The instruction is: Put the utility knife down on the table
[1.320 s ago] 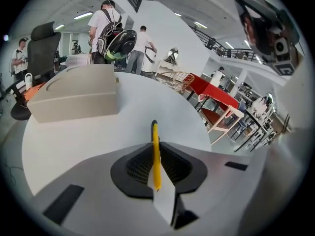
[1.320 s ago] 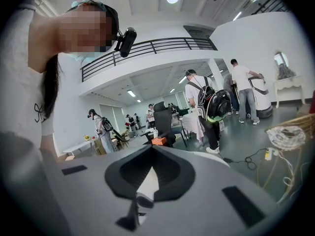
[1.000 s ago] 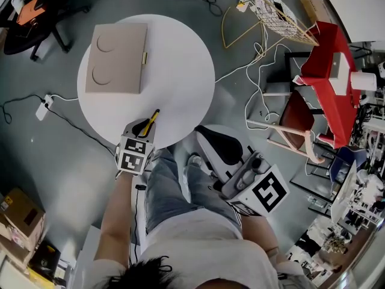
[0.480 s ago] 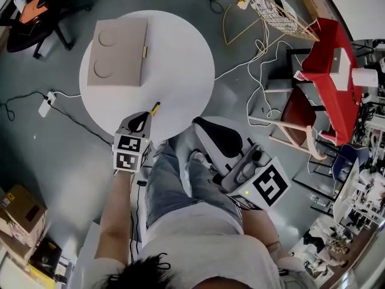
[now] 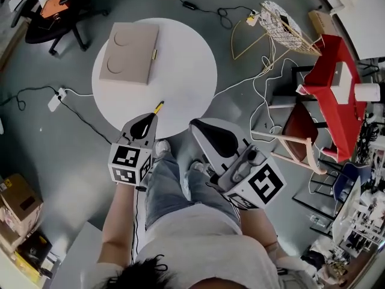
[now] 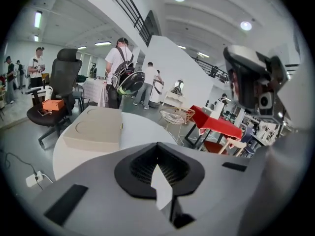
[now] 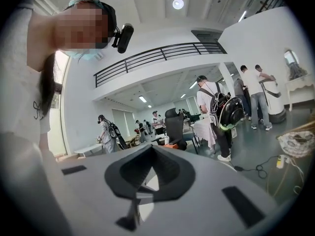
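Observation:
The utility knife (image 5: pixel 157 108), yellow and black, lies on the round white table (image 5: pixel 180 71) near its front edge. Only its yellow end shows in the head view; the rest is hidden under my left gripper (image 5: pixel 144 125). That gripper hovers over the table's near rim, just behind the knife. In the left gripper view its jaws stand together with nothing between them, and the knife does not show there. My right gripper (image 5: pixel 207 134) is off the table, above the person's legs, also shut and empty.
A flat beige box (image 5: pixel 127 53) sits at the table's far left, also the beige box (image 6: pixel 93 127). Cables run across the floor. A wire basket (image 5: pixel 278 18), a red bench (image 5: pixel 328 83) and chairs stand to the right, an office chair (image 5: pixel 57 8) at the upper left.
The left gripper has drawn back toward the person, off the knife. The knife stays on the table, now with only its yellow tip showing. The right gripper has barely moved.

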`<move>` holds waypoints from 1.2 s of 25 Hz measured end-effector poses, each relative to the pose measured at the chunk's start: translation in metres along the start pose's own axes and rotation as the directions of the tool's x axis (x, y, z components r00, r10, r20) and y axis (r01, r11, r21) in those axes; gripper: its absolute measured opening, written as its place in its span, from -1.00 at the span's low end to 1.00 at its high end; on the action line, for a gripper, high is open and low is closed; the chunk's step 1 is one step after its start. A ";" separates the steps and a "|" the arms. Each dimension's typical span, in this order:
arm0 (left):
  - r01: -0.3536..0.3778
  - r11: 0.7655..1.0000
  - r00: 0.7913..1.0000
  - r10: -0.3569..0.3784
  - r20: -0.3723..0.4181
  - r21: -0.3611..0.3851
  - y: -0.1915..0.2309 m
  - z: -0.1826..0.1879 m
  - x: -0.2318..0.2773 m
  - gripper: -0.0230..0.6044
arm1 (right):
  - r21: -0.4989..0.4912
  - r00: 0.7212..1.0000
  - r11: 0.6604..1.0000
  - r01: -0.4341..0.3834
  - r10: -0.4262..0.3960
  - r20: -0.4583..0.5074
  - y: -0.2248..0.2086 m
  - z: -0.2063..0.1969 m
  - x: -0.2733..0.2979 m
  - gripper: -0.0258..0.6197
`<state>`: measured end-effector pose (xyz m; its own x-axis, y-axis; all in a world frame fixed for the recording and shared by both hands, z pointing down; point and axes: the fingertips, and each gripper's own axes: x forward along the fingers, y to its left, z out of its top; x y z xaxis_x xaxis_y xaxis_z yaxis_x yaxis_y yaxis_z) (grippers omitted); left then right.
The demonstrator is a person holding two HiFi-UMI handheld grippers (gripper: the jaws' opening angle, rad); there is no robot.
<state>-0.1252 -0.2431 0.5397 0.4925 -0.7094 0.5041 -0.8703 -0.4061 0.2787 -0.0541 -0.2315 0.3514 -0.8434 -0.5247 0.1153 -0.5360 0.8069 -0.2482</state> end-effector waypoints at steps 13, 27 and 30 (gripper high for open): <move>-0.027 0.997 0.953 0.004 0.302 0.071 -0.127 0.076 -0.091 -0.90 | -0.059 0.993 0.992 -0.114 0.114 0.009 0.041 0.007 -0.075 -0.90; -0.096 0.991 0.879 0.042 0.475 0.089 -0.236 0.086 -0.169 -0.90 | -0.121 0.973 0.967 -0.226 0.229 0.009 0.087 0.004 -0.153 -0.90; -0.107 0.990 0.869 0.048 0.492 0.091 -0.249 0.084 -0.176 -0.90 | -0.135 0.972 0.963 -0.233 0.236 0.005 0.091 0.004 -0.164 -0.90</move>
<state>0.0050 -0.0653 0.3128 0.3893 -0.9198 0.0492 -0.9136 -0.3788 0.1475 0.0356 -0.0730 0.3065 -0.9458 -0.3209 0.0491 -0.3246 0.9360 -0.1363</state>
